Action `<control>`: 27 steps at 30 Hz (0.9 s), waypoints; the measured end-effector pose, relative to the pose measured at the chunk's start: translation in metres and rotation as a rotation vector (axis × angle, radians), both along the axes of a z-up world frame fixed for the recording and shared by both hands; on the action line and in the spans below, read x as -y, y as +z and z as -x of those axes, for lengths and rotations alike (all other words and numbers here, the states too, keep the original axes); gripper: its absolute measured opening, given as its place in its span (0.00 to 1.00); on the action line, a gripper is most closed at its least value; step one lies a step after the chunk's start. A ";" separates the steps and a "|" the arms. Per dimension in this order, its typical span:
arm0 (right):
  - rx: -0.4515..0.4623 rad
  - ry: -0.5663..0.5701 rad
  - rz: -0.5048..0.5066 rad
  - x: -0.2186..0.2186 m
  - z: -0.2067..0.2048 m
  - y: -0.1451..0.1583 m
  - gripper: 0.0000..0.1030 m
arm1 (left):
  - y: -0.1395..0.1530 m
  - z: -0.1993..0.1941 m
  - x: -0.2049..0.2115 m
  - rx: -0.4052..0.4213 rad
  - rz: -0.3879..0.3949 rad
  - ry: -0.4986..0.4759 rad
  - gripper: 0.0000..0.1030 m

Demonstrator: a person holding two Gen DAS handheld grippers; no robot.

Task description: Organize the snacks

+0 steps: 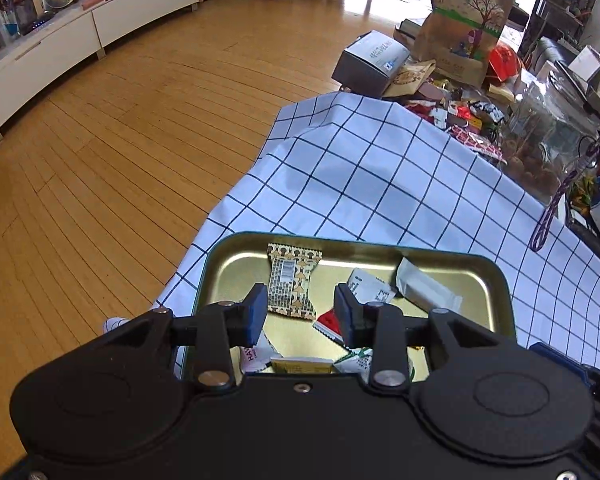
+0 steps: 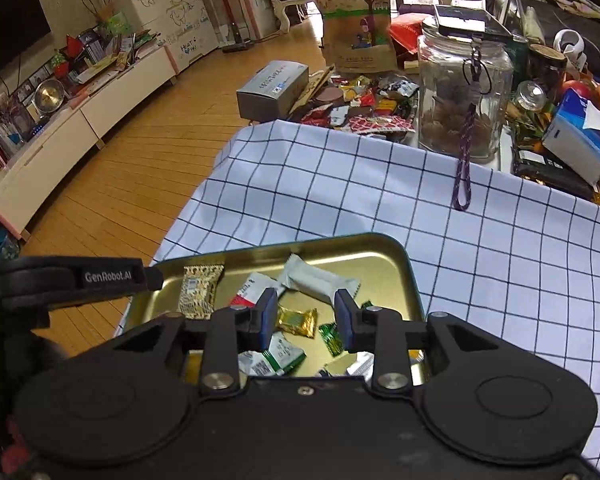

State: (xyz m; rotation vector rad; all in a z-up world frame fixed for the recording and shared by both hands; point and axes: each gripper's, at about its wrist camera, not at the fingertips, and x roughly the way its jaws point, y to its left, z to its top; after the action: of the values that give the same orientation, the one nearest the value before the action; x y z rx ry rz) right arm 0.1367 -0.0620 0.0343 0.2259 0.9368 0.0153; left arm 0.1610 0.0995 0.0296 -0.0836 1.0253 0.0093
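Both black two-finger grippers hang over the same shallow gold-coloured metal tin with a dark green rim [image 1: 496, 276], which sits on a white tablecloth checked with thin dark lines [image 1: 380, 184]. Seen from its own camera, the left gripper [image 1: 301, 312] has its blue-padded jaws spread apart with nothing between them; a brown-and-cream patterned snack packet [image 1: 292, 280] lies on the tin floor just beyond the gap, and a red-and-white wrapper [image 1: 329, 322] lies below the right-hand pad, whether touching it I cannot tell. A plain white packet [image 1: 424, 286] lies toward the far right corner of the tin. In the right wrist view the right gripper [image 2: 306, 320] is likewise parted and empty, poised above a small gold foil candy [image 2: 298, 320] that lies between the pads but lower, on the tin floor, with a green foil sweet [image 2: 330, 336] next to the right pad. Beyond the cloth stand a heap of loose wrapped snacks [image 2: 364, 108], a tall clear glass jar [image 2: 460, 92] and a brown paper bag printed with a tree [image 2: 356, 16].
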 end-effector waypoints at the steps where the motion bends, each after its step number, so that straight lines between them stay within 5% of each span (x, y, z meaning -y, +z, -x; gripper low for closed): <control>1: -0.007 -0.006 -0.003 0.002 0.002 -0.002 0.33 | 0.000 0.001 0.001 -0.004 -0.003 -0.004 0.44; 16: -0.072 -0.055 -0.008 0.016 0.029 -0.026 0.33 | 0.004 0.022 0.008 -0.060 0.008 -0.035 0.44; 27: -0.068 -0.053 -0.003 0.019 0.044 -0.020 0.34 | 0.016 0.043 0.023 -0.013 -0.059 -0.088 0.44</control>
State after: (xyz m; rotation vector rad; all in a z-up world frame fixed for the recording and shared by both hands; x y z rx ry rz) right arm 0.0929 -0.0808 0.0145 0.2550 0.9979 -0.0404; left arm 0.1182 0.0768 0.0458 0.0150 1.0398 -0.0402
